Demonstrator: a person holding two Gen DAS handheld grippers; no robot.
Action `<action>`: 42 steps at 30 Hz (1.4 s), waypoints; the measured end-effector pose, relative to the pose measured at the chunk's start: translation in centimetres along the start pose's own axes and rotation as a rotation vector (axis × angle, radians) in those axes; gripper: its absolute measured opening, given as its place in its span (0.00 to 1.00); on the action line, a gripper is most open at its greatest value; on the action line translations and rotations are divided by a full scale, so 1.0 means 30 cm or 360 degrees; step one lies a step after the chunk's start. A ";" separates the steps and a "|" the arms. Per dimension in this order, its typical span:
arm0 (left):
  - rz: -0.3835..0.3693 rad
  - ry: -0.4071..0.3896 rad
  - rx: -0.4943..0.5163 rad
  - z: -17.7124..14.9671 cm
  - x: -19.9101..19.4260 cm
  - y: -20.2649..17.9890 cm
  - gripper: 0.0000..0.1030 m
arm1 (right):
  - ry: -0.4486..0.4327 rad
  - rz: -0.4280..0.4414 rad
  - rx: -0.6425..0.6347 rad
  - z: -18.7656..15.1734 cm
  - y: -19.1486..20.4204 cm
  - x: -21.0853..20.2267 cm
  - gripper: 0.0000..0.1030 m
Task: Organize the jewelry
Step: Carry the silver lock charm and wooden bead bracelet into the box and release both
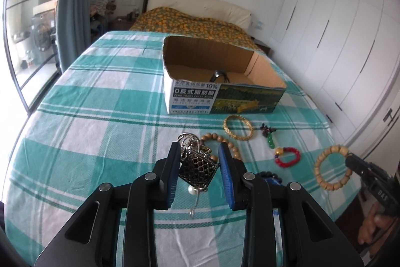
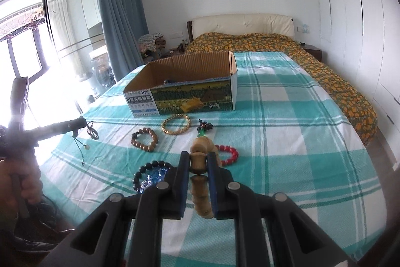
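Two loads are up. The cardboard box sits at frame centre. My right gripper is clamped on one stiff bead of the pale bead bracelet; the left gripper pinches the light, floppy filigree pendant necklace at its cage.

Bracelets crowd the cloth before the box; its top stands open.

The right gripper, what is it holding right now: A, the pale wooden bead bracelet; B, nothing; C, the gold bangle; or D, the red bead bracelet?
A: the right gripper is shut on a bead of the pale wooden bead bracelet, while the gold bangle and red bead bracelet lie on the bedsheet.
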State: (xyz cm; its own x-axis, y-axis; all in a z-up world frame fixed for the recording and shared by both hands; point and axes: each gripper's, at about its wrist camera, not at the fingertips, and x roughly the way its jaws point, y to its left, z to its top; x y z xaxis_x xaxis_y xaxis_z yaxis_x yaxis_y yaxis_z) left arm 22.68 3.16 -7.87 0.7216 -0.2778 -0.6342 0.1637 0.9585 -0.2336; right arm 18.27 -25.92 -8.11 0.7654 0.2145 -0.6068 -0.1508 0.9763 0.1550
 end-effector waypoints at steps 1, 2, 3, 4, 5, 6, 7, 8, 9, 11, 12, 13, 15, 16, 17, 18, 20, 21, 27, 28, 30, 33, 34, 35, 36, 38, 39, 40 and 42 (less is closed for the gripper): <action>-0.0005 -0.0004 0.0004 0.016 -0.002 -0.003 0.29 | -0.0010 0.0016 -0.0007 0.022 0.003 -0.002 0.14; -0.0011 -0.0009 0.0011 0.033 -0.005 -0.007 0.29 | -0.0020 0.0032 -0.0019 0.044 0.008 -0.003 0.14; -0.0016 -0.0014 0.0018 0.049 -0.008 -0.010 0.29 | -0.0028 0.0047 -0.0036 0.065 0.012 -0.003 0.14; -0.0020 -0.0021 0.0025 0.065 -0.008 -0.012 0.29 | -0.0035 0.0062 -0.0057 0.088 0.018 0.000 0.14; -0.0024 -0.0027 0.0034 0.079 -0.009 -0.016 0.29 | -0.0040 0.0074 -0.0080 0.110 0.023 0.006 0.14; -0.0025 -0.0030 0.0044 0.097 -0.005 -0.020 0.29 | -0.0044 0.0087 -0.0102 0.133 0.029 0.011 0.14; -0.0026 -0.0033 0.0052 0.112 -0.002 -0.023 0.29 | -0.0048 0.0100 -0.0123 0.159 0.035 0.021 0.14; -0.0029 -0.0034 0.0059 0.129 0.004 -0.026 0.29 | -0.0051 0.0111 -0.0143 0.182 0.040 0.031 0.14; -0.0031 -0.0036 0.0065 0.149 0.011 -0.029 0.29 | -0.0055 0.0121 -0.0159 0.206 0.047 0.040 0.14; -0.0034 -0.0048 0.0075 0.185 0.018 -0.036 0.29 | -0.0068 0.0142 -0.0188 0.259 0.056 0.060 0.14; -0.0034 -0.0056 0.0080 0.206 0.023 -0.039 0.29 | -0.0075 0.0149 -0.0201 0.287 0.060 0.071 0.14; -0.0036 -0.0062 0.0085 0.227 0.029 -0.041 0.29 | -0.0082 0.0158 -0.0211 0.316 0.064 0.082 0.14; -0.0032 -0.0070 0.0092 0.274 0.047 -0.046 0.29 | -0.0097 0.0175 -0.0228 0.377 0.070 0.110 0.14; -0.0033 -0.0072 0.0094 0.298 0.060 -0.047 0.29 | -0.0104 0.0181 -0.0234 0.407 0.074 0.129 0.14; -0.0036 -0.0073 0.0094 0.324 0.077 -0.049 0.29 | -0.0109 0.0188 -0.0237 0.437 0.075 0.150 0.14; -0.0037 -0.0071 0.0092 0.348 0.096 -0.049 0.29 | -0.0106 0.0196 -0.0237 0.467 0.077 0.177 0.14; -0.0049 -0.0059 0.0085 0.395 0.143 -0.049 0.29 | -0.0091 0.0221 -0.0223 0.520 0.077 0.236 0.14; -0.0053 -0.0048 0.0076 0.417 0.172 -0.047 0.29 | -0.0072 0.0238 -0.0218 0.546 0.079 0.273 0.14; -0.0016 0.0078 0.0065 0.494 0.384 -0.041 0.29 | 0.0087 0.0302 -0.0173 0.645 0.087 0.540 0.14; -0.0003 0.0099 0.0072 0.500 0.417 -0.042 0.29 | 0.0120 0.0317 -0.0152 0.651 0.082 0.583 0.14; 0.0021 0.0136 0.0082 0.511 0.477 -0.039 0.29 | 0.0181 0.0343 -0.0107 0.658 0.072 0.670 0.14; 0.0047 0.0189 0.0087 0.519 0.553 -0.032 0.29 | 0.0265 0.0365 -0.0052 0.660 0.053 0.786 0.14; 0.0055 0.0204 0.0087 0.522 0.574 -0.029 0.29 | 0.0291 0.0370 -0.0041 0.660 0.048 0.818 0.14; 0.0064 0.0216 0.0085 0.524 0.593 -0.027 0.29 | 0.0317 0.0367 -0.0032 0.660 0.040 0.851 0.14; 0.0072 0.0229 0.0087 0.526 0.613 -0.025 0.30 | 0.0339 0.0342 -0.0031 0.661 0.031 0.880 0.14; 0.0105 0.0251 0.0107 0.531 0.644 -0.031 0.32 | 0.0349 0.0233 -0.0041 0.666 0.008 0.919 0.15; 0.0134 0.0248 0.0120 0.530 0.648 -0.031 0.34 | 0.0346 0.0168 -0.0048 0.672 -0.008 0.927 0.24; 0.0164 0.0240 0.0135 0.528 0.645 -0.036 0.49 | 0.0333 0.0104 -0.0052 0.677 -0.020 0.921 0.43; 0.0202 0.0187 0.0153 0.519 0.619 -0.037 0.70 | 0.0265 0.0020 -0.0043 0.686 -0.042 0.876 0.54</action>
State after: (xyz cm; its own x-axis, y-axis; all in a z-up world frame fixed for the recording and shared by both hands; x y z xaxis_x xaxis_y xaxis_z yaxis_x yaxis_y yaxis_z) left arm 46.37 -2.07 -7.91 0.6580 -0.1545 -0.7370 0.1439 0.9865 -0.0783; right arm 51.47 -22.08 -8.20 0.6492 0.2264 -0.7261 -0.1782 0.9734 0.1441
